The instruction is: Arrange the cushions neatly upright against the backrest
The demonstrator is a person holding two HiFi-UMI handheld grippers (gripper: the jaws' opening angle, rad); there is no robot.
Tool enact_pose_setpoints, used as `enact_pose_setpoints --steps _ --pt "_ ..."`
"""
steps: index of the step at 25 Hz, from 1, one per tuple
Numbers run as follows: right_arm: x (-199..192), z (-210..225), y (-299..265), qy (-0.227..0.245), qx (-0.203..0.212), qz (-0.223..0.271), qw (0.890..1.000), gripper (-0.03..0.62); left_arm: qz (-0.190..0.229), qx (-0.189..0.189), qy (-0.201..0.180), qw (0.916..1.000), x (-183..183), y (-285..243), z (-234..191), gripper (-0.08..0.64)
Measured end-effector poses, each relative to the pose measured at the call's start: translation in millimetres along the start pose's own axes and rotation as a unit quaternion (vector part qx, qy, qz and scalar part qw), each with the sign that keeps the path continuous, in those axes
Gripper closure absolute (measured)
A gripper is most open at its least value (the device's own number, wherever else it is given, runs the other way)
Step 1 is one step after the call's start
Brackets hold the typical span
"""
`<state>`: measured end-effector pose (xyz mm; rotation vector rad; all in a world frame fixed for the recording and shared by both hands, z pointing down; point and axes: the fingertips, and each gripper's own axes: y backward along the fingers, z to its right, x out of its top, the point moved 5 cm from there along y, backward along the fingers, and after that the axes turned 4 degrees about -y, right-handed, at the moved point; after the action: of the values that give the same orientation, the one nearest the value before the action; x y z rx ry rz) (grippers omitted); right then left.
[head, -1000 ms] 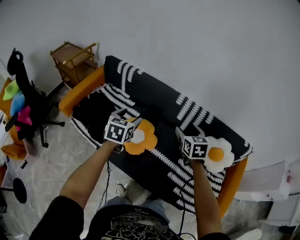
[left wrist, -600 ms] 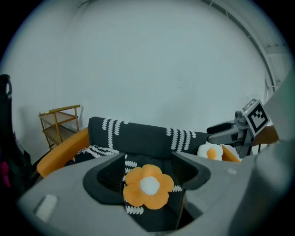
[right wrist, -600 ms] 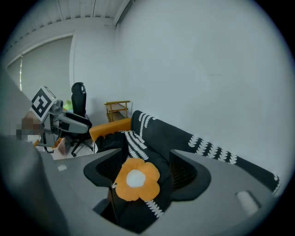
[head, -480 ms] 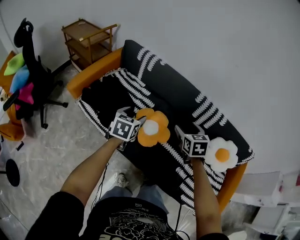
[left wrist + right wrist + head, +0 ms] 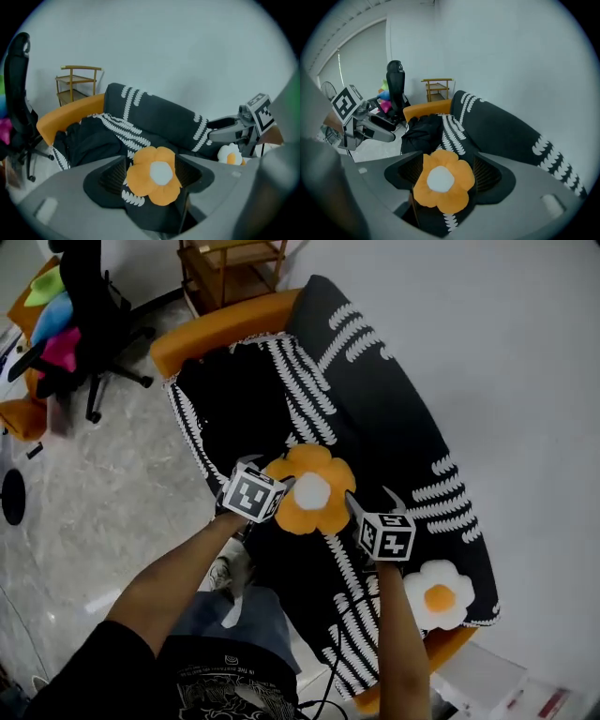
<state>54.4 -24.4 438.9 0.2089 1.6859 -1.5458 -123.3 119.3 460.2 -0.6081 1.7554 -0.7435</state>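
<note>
Plain white wall (image 5: pixel 525 352) behind my sofa (image 5: pixel 225 324), which has orange arms and a black throw with white leafy stripes. The floor (image 5: pixel 103 512) is pale marble-look tile, kinda glossy. Past the sofa's far arm there's a small wooden shelf cart (image 5: pixel 230 268), plus a black office chair (image 5: pixel 94 287) with bright stuff on it.

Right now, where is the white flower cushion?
Head view: the white flower cushion lies at the right end of the sofa, by the orange armrest, lower right of the right gripper.
</note>
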Motion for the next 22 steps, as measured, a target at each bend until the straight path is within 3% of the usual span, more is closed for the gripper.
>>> enact_pose_setpoints --steps 4,10,16,22 --pt "-9 20 -61 0.01 0.046 -0.036 0.998 0.219 -0.044 0.024 0.036 0.9981 -23 -44 -15 0.232" --pt "-38 53 -133 0.016 0.097 -0.071 0.993 0.216 -0.07 0.055 0.111 0.9898 -53 -92 -36 0.207" --pt "-66 68 -204 0.005 0.145 -0.103 0.984 0.184 -0.109 0.044 0.137 0.9836 -81 -144 -48 0.183" --pt "-86 73 -223 0.008 0.156 -0.131 0.979 0.16 -0.123 0.029 0.158 0.9794 -102 -165 -46 0.161"
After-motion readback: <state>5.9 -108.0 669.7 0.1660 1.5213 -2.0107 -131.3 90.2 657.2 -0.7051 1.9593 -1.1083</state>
